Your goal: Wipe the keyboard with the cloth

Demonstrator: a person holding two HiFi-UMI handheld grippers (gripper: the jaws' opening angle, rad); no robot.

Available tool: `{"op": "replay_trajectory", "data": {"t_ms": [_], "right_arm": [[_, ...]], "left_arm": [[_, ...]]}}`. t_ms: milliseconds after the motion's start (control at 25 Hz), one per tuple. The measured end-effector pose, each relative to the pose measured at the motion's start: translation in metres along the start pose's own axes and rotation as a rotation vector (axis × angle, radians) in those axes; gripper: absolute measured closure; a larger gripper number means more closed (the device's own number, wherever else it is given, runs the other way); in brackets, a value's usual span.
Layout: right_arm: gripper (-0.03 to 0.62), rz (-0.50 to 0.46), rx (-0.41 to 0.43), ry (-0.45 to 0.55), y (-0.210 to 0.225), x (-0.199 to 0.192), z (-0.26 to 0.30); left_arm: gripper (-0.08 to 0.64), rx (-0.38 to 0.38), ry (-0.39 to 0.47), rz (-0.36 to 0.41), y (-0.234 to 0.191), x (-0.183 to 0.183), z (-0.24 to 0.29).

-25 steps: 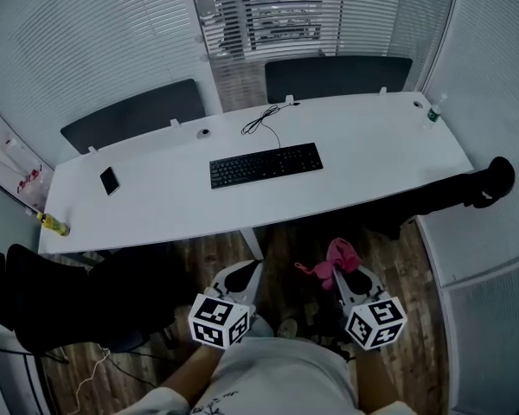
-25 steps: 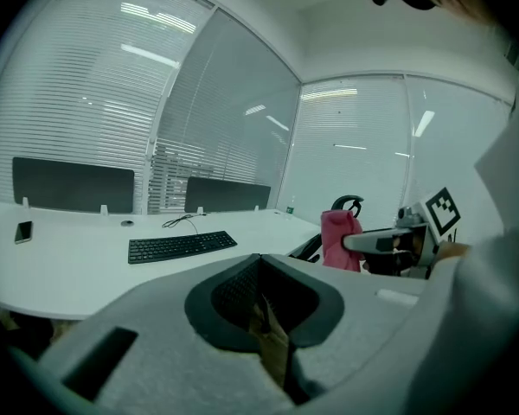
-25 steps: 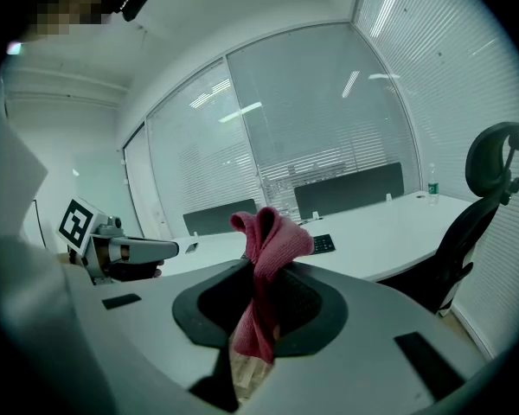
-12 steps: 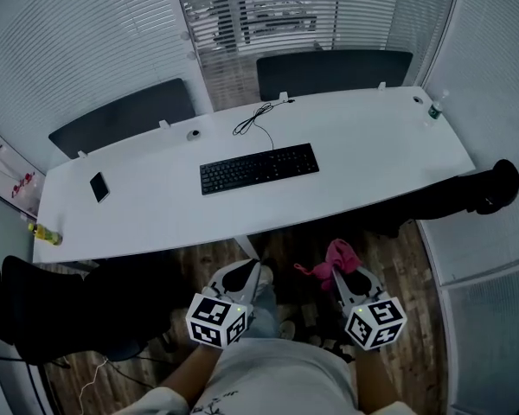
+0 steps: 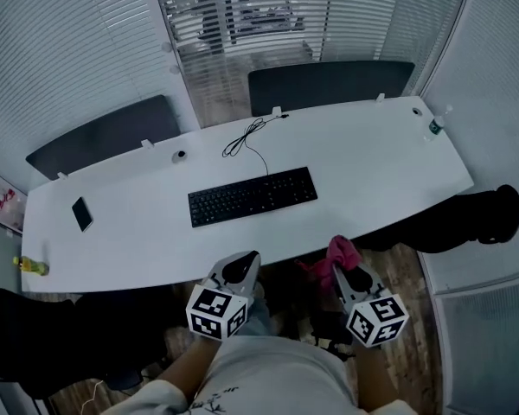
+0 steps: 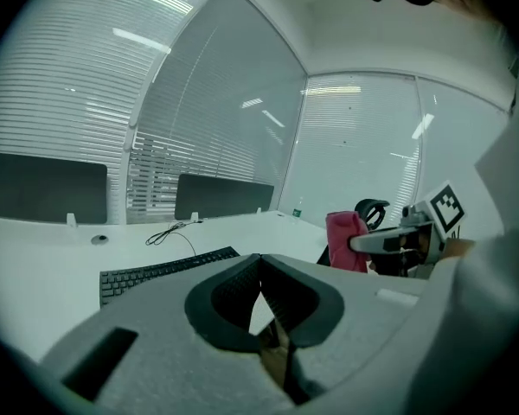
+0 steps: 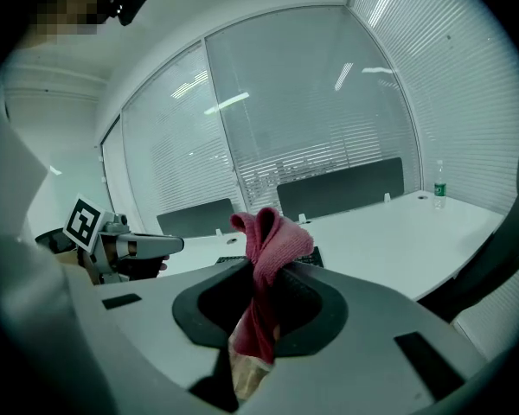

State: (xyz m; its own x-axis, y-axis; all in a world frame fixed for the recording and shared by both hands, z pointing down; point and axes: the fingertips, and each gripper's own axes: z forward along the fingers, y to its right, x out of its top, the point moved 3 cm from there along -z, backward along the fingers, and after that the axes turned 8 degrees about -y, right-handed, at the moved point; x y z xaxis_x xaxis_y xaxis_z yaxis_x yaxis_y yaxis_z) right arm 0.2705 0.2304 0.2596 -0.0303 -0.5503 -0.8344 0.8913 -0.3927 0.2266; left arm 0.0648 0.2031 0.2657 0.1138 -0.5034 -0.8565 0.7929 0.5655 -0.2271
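1. Well to the left of the keyboard (image 5: 253,196), a small yellow bottle (image 5: 32,267) sits at the end of the white table (image 5: 372,171). A dark phone (image 5: 82,214) lies flat between that bottle and the keyboard.
2. Behind the keyboard's left end sits a small round puck (image 5: 180,156). A black cable (image 5: 251,135) loops from the keyboard's back edge toward the far side of the table.
3. Your left gripper (image 5: 245,264) hangs off the table, on the near side of the keyboard and roughly level with its middle. In the left gripper view the left gripper (image 6: 259,262) has its jaws closed tip to tip, with nothing between them.
4. The keyboard itself lies flat near the middle of the table, with its long side running along the near edge. Neither gripper touches it.
5. Your right gripper (image 5: 344,272) is nearer you than the keyboard's right end, below the table edge. It is clenched on the pink cloth (image 5: 337,254). In the right gripper view the cloth (image 7: 272,236) bunches up above the right gripper (image 7: 261,284), pinched between the pads.
6. Well to the right of the keyboard, a green-labelled bottle (image 5: 433,126) stands upright at the table's far corner.
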Motion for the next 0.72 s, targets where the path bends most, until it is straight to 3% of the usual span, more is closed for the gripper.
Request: {"op": "replay_trajectory", "data": {"t_ms": [240,720], "right_arm": [[0.529,-0.003,-0.011,0.008,0.005,0.04,0.051],[0.529,0.01,-0.007,-0.013,0.018,0.078,0.123]], "left_arm": [[0.549,-0.028,0.012,-0.007,-0.047,0.036,0.028],[0.549,-0.043,-0.002,-0.02,-0.108,0.066,0.068]]}}
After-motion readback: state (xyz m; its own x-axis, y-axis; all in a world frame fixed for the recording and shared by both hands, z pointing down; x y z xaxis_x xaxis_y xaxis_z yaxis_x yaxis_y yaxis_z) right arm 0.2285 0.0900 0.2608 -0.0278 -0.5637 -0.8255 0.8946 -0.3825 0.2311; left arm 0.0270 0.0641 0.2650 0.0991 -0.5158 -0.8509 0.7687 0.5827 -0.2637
